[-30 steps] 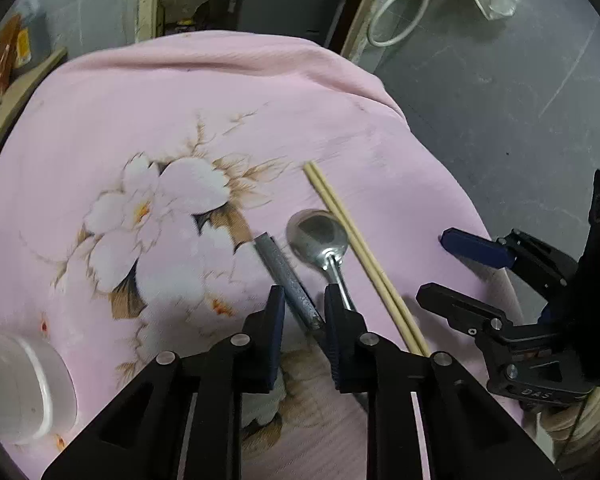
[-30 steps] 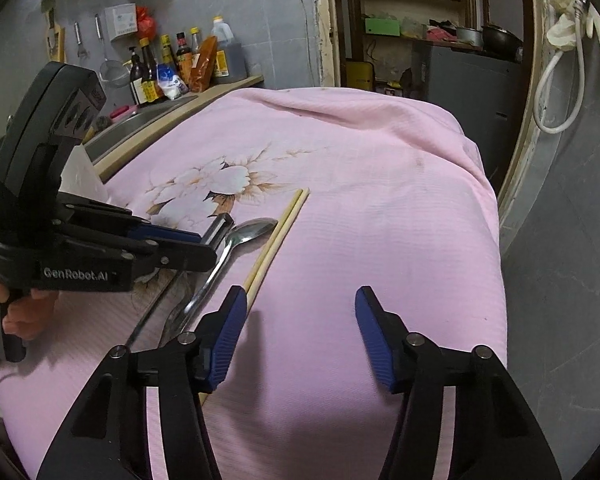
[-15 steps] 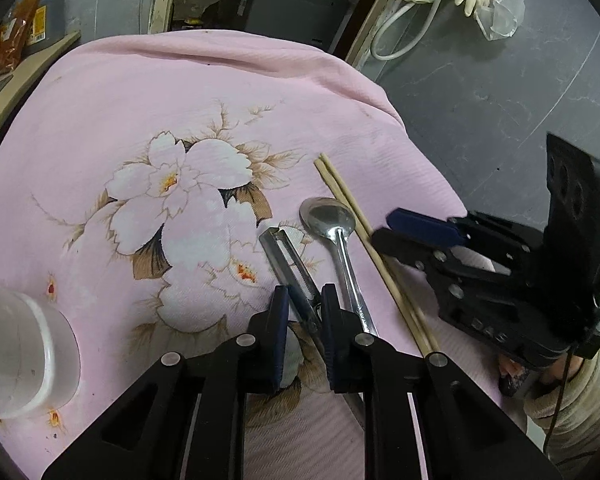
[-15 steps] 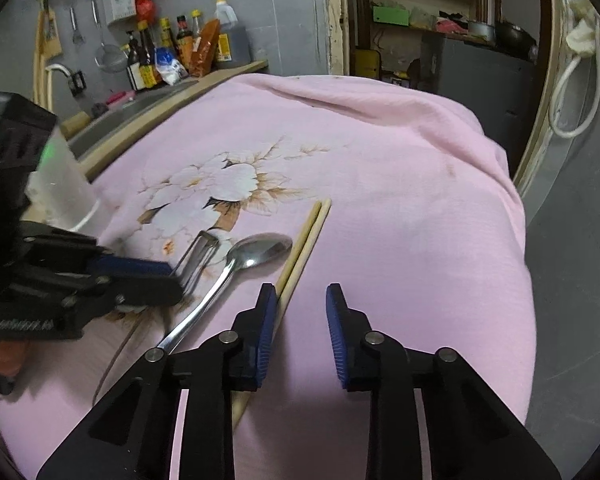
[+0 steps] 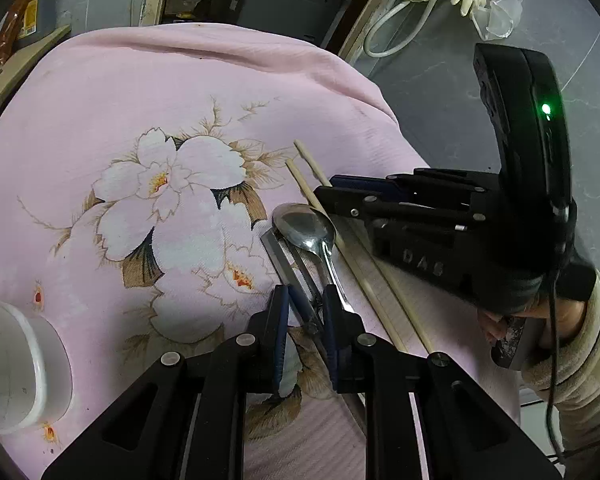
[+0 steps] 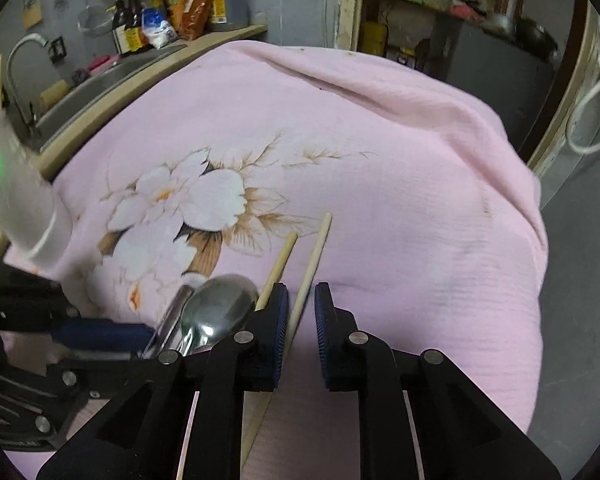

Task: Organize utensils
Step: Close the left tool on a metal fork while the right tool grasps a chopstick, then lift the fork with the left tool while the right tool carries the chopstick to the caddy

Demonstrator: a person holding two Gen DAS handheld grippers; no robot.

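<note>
**Kid:** What is the left gripper (image 5: pixel 305 322) holding?

**Dad:** Its two fingers are squeezed on the peeler (image 5: pixel 296 280). The spoon (image 5: pixel 306 227) lies right beside it on the pink flowered cloth (image 5: pixel 148 92).

**Kid:** And the right gripper (image 6: pixel 301 318)?

**Dad:** Its fingers are nearly together, with one chopstick (image 6: pixel 310 264) between them. I think it is pinched, but I can't be sure. The other chopstick (image 6: pixel 279 266) lies just outside the left finger.

**Kid:** What step is this?

**Dad:** Picking up, I think. Next, lift slowly and carry them to the white cup (image 5: pixel 18 364), probably. The thin stick could slip.
</note>
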